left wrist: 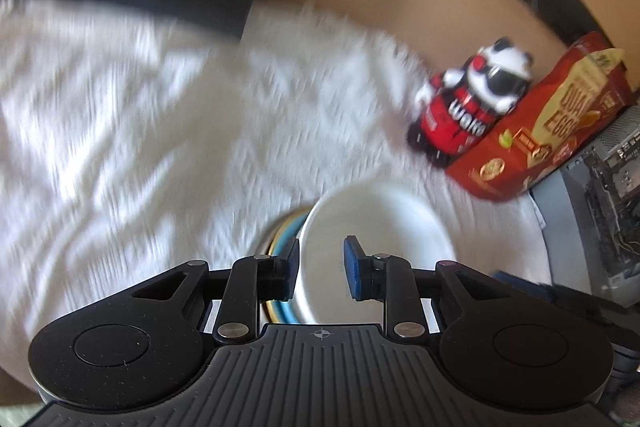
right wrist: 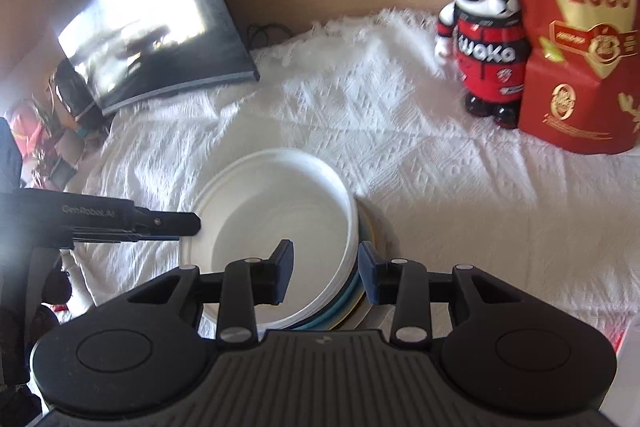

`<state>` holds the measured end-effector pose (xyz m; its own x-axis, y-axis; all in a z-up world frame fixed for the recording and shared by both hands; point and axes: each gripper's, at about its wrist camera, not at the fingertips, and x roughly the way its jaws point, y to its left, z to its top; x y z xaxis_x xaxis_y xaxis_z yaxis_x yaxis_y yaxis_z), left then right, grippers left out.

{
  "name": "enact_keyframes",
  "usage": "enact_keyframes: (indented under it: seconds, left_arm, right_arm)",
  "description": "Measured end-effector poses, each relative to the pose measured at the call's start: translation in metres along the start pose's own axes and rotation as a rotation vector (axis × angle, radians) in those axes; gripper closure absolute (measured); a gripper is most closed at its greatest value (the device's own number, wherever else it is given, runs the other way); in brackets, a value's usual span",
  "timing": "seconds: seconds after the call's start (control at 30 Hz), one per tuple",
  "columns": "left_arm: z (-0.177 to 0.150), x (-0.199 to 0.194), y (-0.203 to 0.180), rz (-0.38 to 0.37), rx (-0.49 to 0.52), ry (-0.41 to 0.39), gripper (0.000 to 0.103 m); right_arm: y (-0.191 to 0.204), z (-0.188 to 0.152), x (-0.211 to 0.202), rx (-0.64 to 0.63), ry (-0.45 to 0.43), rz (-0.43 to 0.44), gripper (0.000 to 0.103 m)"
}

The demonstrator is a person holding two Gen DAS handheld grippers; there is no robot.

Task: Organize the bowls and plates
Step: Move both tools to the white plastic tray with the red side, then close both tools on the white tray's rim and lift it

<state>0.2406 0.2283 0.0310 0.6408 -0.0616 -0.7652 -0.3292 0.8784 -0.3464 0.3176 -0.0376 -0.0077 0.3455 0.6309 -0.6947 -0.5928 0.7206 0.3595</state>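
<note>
Two grippers flank one stack of dishes on the white cloth (right wrist: 400,147) covering the desk: white plates (right wrist: 276,211) on top, with blue and yellow rims (right wrist: 362,291) peeping out beneath. By my reckoning the stacking is nearly done and what remains is squaring the pile, since the white plates sit shifted to the left of the coloured ones under them. The right gripper (right wrist: 325,275) hovers over the stack's right edge, jaws apart, one finger over the white plate's inside and the other out past the coloured rims, so the edge lies between them; whether either pad touches I cannot tell. The left gripper (left wrist: 321,265) comes in low from the opposite side, jaws likewise apart and holding nothing, with the white plate (left wrist: 380,219) showing through the gap; in the right view its finger (right wrist: 176,222) lies level, its tip just at the plate's left rim. Next, I would guess, comes a gentle nudge or pinch at the rim to centre the white plates, and it wants care, as the pile could slide on the soft, rumpled cloth. Well apart at the back stand a bear figure (right wrist: 480,39) and a red egg box (right wrist: 580,27), touching each other, and a dark monitor (right wrist: 152,11) to the left.
</note>
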Motion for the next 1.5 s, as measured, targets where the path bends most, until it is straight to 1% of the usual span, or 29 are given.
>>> enact_keyframes:
  seconds: [0.03, 0.1, 0.17, 0.27, 0.33, 0.43, 0.5, 0.53, 0.6, 0.67, 0.73, 0.77, 0.87, 0.93, 0.97, 1.0, 1.03, 1.1, 1.17, 1.27, 1.37, 1.5]
  left_arm:
    - [0.002, -0.005, -0.010, -0.008, 0.022, -0.033, 0.077]
    - [0.006, -0.009, -0.033, -0.075, 0.058, -0.070, 0.077]
    - [0.002, -0.004, -0.063, -0.171, 0.110, -0.054, 0.076]
    - [-0.018, 0.020, -0.111, -0.277, 0.196, 0.042, 0.076]
    - [-0.040, 0.043, -0.141, -0.323, 0.236, 0.122, 0.076]
    - [-0.074, 0.080, -0.182, -0.367, 0.282, 0.237, 0.076]
    - [-0.096, 0.102, -0.204, -0.403, 0.316, 0.293, 0.076]
    - [-0.107, 0.111, -0.214, -0.409, 0.333, 0.314, 0.076]
    - [-0.125, 0.125, -0.231, -0.396, 0.365, 0.349, 0.076]
    - [-0.137, 0.139, -0.246, -0.370, 0.397, 0.382, 0.076]
    - [-0.145, 0.152, -0.257, -0.340, 0.424, 0.402, 0.076]
    - [-0.150, 0.160, -0.261, -0.324, 0.433, 0.412, 0.076]
    - [-0.165, 0.180, -0.267, -0.278, 0.440, 0.448, 0.076]
    - [-0.175, 0.189, -0.268, -0.261, 0.440, 0.476, 0.077]
    - [-0.177, 0.190, -0.268, -0.268, 0.437, 0.467, 0.077]
    - [-0.177, 0.189, -0.270, -0.275, 0.439, 0.458, 0.077]
    - [-0.178, 0.189, -0.271, -0.265, 0.445, 0.461, 0.078]
    - [-0.177, 0.184, -0.273, -0.248, 0.453, 0.445, 0.079]
    - [-0.176, 0.172, -0.270, -0.235, 0.463, 0.409, 0.079]
    - [-0.169, 0.154, -0.258, -0.212, 0.454, 0.348, 0.079]
    - [-0.158, 0.143, -0.234, -0.159, 0.402, 0.307, 0.079]
    - [-0.146, 0.134, -0.192, -0.071, 0.287, 0.271, 0.079]
  right_arm:
    - [-0.002, 0.000, -0.007, 0.005, -0.019, -0.003, 0.067]
    - [-0.010, -0.002, -0.025, 0.013, -0.062, -0.018, 0.067]
    - [-0.023, -0.007, -0.047, 0.011, -0.112, -0.064, 0.067]
    - [-0.052, -0.026, -0.080, 0.010, -0.171, -0.190, 0.066]
    - [-0.078, -0.043, -0.101, 0.026, -0.190, -0.297, 0.064]
    - [-0.123, -0.071, -0.126, 0.098, -0.185, -0.434, 0.060]
    - [-0.155, -0.092, -0.137, 0.172, -0.161, -0.488, 0.060]
    - [-0.169, -0.102, -0.141, 0.208, -0.151, -0.496, 0.060]
    - [-0.194, -0.122, -0.145, 0.269, -0.130, -0.502, 0.060]
    - [-0.209, -0.137, -0.144, 0.333, -0.110, -0.504, 0.060]
    - [-0.220, -0.148, -0.141, 0.391, -0.090, -0.464, 0.060]
    - [-0.223, -0.152, -0.137, 0.408, -0.079, -0.446, 0.060]
    - [-0.228, -0.161, -0.127, 0.411, -0.044, -0.454, 0.060]
    - [-0.231, -0.165, -0.117, 0.413, -0.024, -0.436, 0.061]
    - [-0.232, -0.167, -0.114, 0.416, -0.012, -0.421, 0.061]
    - [-0.234, -0.169, -0.111, 0.415, 0.001, -0.407, 0.064]
    - [-0.233, -0.169, -0.108, 0.412, 0.011, -0.395, 0.069]
    - [-0.231, -0.170, -0.103, 0.399, 0.030, -0.374, 0.074]
    - [-0.228, -0.169, -0.103, 0.378, 0.033, -0.378, 0.075]
    - [-0.220, -0.163, -0.107, 0.350, 0.022, -0.350, 0.075]
    - [-0.207, -0.153, -0.105, 0.292, 0.010, -0.311, 0.074]
    - [-0.181, -0.135, -0.081, 0.203, 0.022, -0.243, 0.074]
